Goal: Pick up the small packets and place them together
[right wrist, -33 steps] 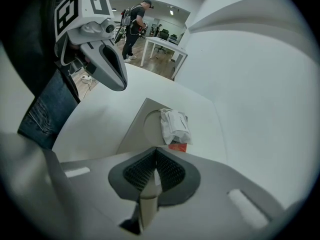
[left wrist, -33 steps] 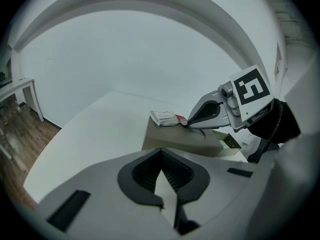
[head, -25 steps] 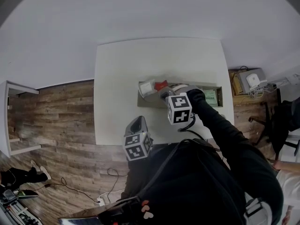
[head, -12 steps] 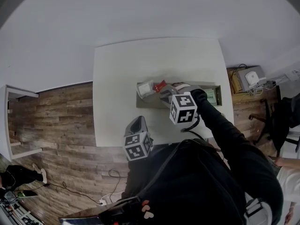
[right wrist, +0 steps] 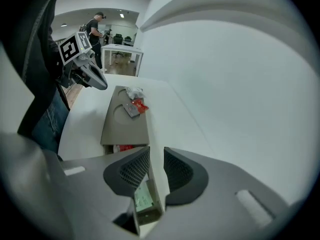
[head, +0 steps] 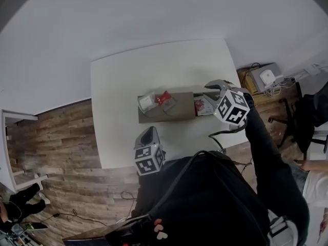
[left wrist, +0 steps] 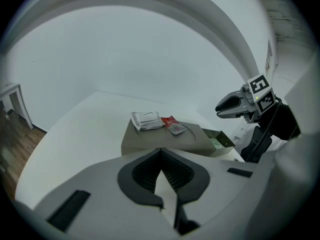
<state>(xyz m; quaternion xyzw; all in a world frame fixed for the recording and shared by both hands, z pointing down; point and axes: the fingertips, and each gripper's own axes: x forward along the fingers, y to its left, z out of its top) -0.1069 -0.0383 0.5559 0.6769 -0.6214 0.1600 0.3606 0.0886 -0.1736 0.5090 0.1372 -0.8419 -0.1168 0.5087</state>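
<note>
Lying on lid [head: 177, 109]: white packet [head: 146, 102], red packet [head: 164, 97]; right gripper [right wrist: 156, 156] apart, empty; left gripper [left wrist: 160, 151] together.

Two tools [head: 148, 132] [head: 214, 86]; one box [head: 180, 111]; atop it one white packet [head: 147, 102], one red packet [head: 164, 97].

Looks like an open-plan office to me: white table [head: 128, 86] on wood-plank floor [head: 61, 132], black swivel chair [head: 302, 119] nearby, and rows of white desks [right wrist: 121, 50] under ceiling lights [right wrist: 121, 15], where a person [right wrist: 95, 26] stands.
</note>
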